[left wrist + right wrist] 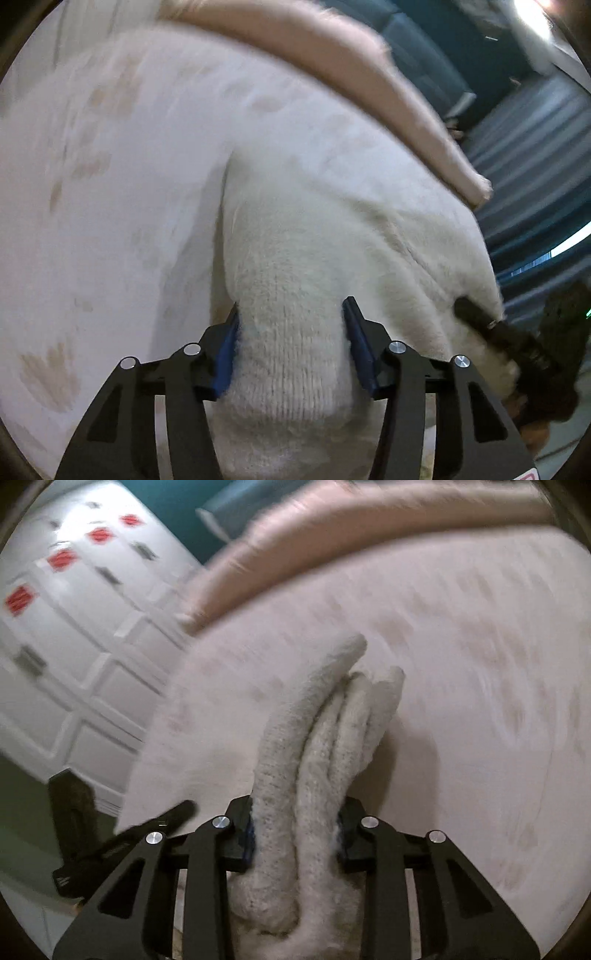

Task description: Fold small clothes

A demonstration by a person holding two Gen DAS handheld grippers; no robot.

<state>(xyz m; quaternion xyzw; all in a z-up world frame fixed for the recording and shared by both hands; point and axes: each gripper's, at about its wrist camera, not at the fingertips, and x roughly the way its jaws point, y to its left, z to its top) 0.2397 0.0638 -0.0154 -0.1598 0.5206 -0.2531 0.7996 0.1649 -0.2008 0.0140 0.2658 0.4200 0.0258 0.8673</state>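
White knit garment (295, 266) held above patterned bed sheet (92, 184), gripped at 2 points. Left gripper (290, 325): jaws closed on single thick fold. Right gripper (295, 812): jaws clamped on bunched stack of several layers. Risk judged: layers may slip unevenly from right grip, since bundle is loose; fold would land skewed. Motion blur noted; pink blanket (314, 539) near drop zone.

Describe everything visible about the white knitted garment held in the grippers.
The white knitted garment is fuzzy, cream-white, with ribbed knit rows. The left gripper clamps a thick bunched fold of it; the right gripper grips several stacked layers that stand edge-on in that view. It hangs over a pale patterned bed sheet, near a pink blanket. Whether it touches the sheet is unclear.
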